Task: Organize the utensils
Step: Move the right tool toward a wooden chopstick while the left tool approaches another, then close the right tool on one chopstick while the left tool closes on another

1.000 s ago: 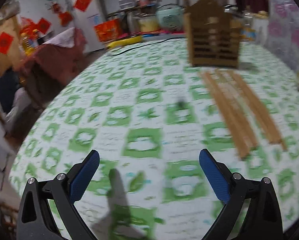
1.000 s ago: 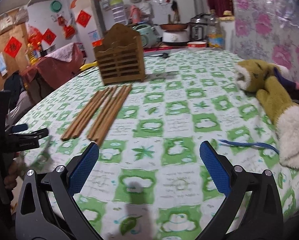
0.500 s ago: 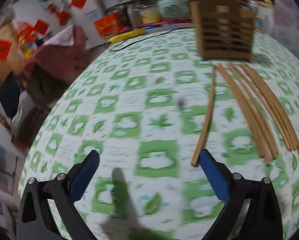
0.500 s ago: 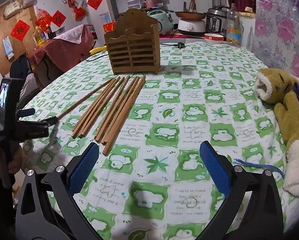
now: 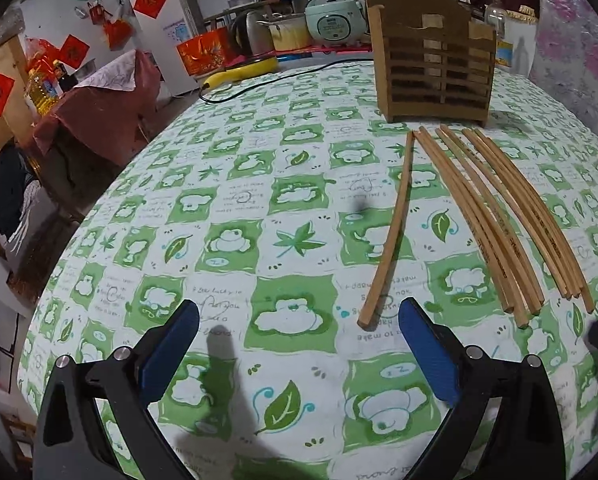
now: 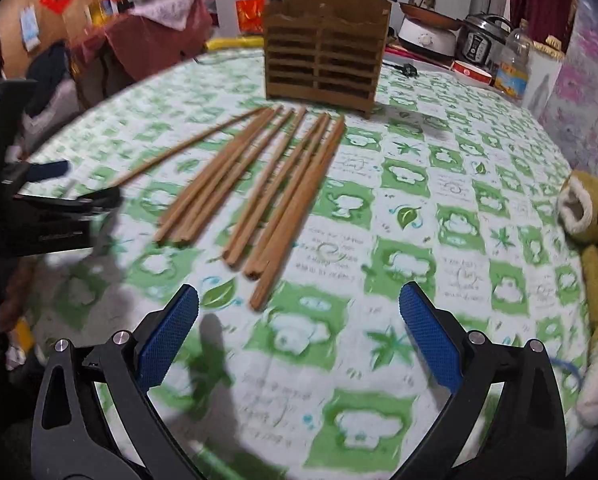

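left tool (image 5: 299,332) spread wide, right tool (image 6: 299,316) spread wide, chopsticks (image 6: 279,184) before wooden holder (image 6: 323,64)

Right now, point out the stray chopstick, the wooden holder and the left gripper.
stray chopstick (image 5: 391,226), left wrist view, mid-shaft.
wooden holder (image 6: 323,62), right wrist view, slatted front.
left gripper (image 5: 299,336), left wrist view, between fingertips.

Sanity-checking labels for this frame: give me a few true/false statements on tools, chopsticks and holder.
1. Both tools are open and hold nothing. True: left tool, right tool.
2. The chopsticks stand in the holder. False: they lie flat on the table in front of it.
3. One chopstick lies apart from the rest, near the left tool. True.
4. The holder lies on its side. False: it stands upright.
5. A plush toy lies at the table's right edge. True.
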A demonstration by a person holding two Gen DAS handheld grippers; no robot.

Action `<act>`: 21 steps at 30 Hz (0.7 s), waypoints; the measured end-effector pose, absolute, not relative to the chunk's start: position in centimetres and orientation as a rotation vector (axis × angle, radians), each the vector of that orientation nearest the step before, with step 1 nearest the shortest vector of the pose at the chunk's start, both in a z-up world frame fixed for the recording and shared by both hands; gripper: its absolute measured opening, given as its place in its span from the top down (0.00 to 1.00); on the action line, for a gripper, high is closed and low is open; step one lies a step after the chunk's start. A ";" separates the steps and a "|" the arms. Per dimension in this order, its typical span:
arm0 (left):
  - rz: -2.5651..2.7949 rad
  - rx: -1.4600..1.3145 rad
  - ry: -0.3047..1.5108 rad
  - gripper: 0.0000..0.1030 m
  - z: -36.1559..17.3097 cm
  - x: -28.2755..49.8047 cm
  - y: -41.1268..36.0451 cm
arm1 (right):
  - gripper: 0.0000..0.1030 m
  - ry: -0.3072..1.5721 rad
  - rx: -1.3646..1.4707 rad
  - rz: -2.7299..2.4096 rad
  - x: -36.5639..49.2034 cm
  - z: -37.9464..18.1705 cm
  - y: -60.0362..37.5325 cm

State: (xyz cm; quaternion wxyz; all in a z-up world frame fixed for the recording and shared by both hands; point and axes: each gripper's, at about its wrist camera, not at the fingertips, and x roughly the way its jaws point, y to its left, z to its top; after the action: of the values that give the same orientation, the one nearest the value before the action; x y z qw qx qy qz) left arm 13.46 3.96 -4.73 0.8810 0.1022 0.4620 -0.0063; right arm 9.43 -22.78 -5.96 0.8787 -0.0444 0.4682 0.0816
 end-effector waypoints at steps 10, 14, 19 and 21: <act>-0.062 0.275 0.918 0.05 -4.5 12.5 2.9 | 0.38 0.946 0.124 0.061 8.0 -6.6 -31.3; -0.100 0.313 0.907 0.05 -4.5 12.2 2.2 | 0.41 0.908 0.066 0.130 7.5 -6.7 -28.9; -0.176 0.284 0.922 0.12 -4.4 12.4 2.4 | 0.53 0.912 0.068 0.170 8.4 -5.4 -29.2; -0.202 0.263 0.942 0.19 -4.6 12.7 2.6 | 0.54 0.912 0.065 0.162 8.8 -5.0 -29.6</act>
State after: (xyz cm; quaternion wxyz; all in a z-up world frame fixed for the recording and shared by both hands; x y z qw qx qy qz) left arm 12.71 2.59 -4.62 0.8780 0.1263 0.4515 -0.0968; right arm 8.79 -29.62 -5.05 0.8941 0.0314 0.4399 0.0779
